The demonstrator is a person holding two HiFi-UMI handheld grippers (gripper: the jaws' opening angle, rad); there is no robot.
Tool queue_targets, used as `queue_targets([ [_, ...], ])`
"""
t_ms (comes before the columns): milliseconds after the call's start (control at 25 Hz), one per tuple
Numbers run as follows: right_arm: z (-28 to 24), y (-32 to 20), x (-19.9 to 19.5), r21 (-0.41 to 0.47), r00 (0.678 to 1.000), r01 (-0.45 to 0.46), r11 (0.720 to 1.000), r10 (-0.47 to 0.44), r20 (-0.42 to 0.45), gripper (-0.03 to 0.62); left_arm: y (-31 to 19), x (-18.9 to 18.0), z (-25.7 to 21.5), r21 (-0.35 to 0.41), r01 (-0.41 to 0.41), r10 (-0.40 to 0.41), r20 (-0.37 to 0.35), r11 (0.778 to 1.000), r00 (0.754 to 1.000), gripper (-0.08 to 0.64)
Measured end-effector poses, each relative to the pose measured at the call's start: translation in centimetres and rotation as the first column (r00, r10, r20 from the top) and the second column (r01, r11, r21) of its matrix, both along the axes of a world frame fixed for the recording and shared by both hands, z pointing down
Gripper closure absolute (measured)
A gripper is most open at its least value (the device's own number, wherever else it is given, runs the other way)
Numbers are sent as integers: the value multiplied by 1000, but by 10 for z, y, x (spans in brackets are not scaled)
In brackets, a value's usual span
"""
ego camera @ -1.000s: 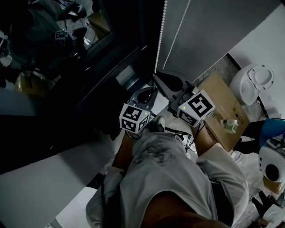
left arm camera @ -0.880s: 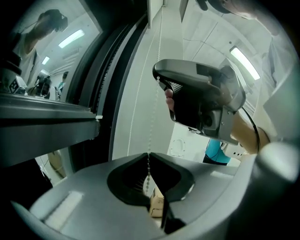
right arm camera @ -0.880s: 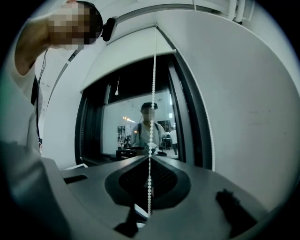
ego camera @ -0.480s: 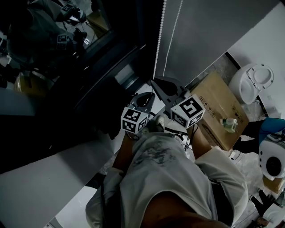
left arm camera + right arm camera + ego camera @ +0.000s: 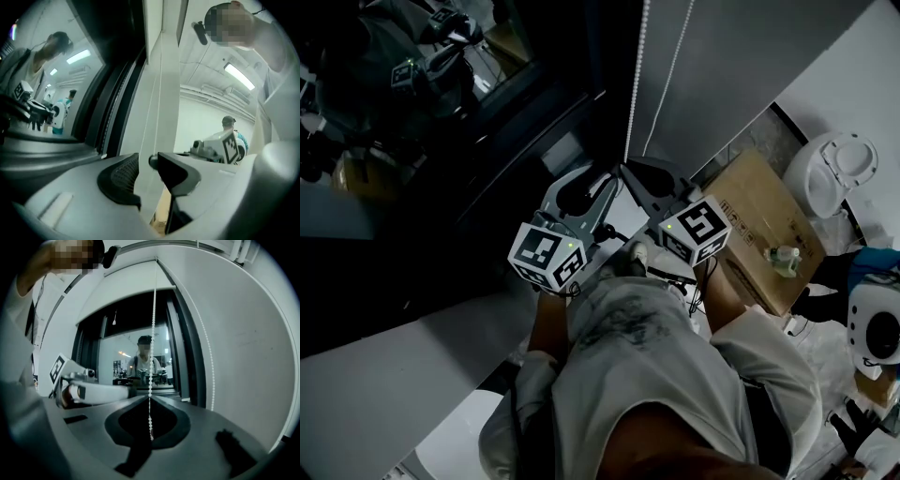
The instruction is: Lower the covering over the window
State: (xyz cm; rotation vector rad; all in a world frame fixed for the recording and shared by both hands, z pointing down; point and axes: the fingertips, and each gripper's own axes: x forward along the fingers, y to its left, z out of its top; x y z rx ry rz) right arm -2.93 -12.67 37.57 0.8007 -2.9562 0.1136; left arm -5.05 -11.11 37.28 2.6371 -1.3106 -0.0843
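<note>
White beads make up the chain (image 5: pixel 151 357), which hangs in two strands at the right edge of the dark window (image 5: pixel 487 103), in front of a grey panel (image 5: pixel 741 56). Whether that panel is the covering itself I cannot tell.

The right gripper (image 5: pixel 150 398) points level at the window. Its jaws meet at the tips on the left strand. The beads come straight down, pass between the closed tips and run on through the oval gap behind them. The other strand hangs free, well to the right of that gripper, touching nothing.

The left gripper (image 5: pixel 149 161) stands just beside the right one, on its left, also level. Its jaws have just been opening and stand wide apart. A thin pale line crosses the gap between them, and neither pad presses on it. It is too blurred to say whether it is the chain. In the head view the held strand comes down just right of the left gripper's right jaw tip, close to it. I cannot tell whether they touch.

Beside the right gripper's marker cube (image 5: pixel 698 228) lies a cardboard box (image 5: pixel 769 216) with a small bottle (image 5: pixel 783 260) on it.
</note>
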Motion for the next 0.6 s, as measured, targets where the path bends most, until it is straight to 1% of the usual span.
queue_targets([
  [120, 2, 3, -1, -6, 1000, 3, 1000, -3, -4, 572, -12, 2, -47, 82, 3, -4, 7, 997, 1000, 422],
  [280, -2, 5, -4, 7, 1000, 3, 1000, -3, -2, 572, -24, 13, -104, 186, -21, 22, -2, 982, 1000, 416],
  [440, -2, 5, -8, 13, 1000, 4, 1000, -4, -6, 572, -37, 19, -137, 244, -15, 15, 1, 970, 1000, 419],
  [520, -1, 5, -10, 12, 1000, 3, 1000, -3, -9, 572, -41, 20, -148, 268, -10, 9, 3, 963, 1000, 440],
  [600, 0, 5, -10, 11, 1000, 2, 1000, -2, -14, 572, -43, 22, -155, 288, -7, 3, 15, 958, 1000, 480],
])
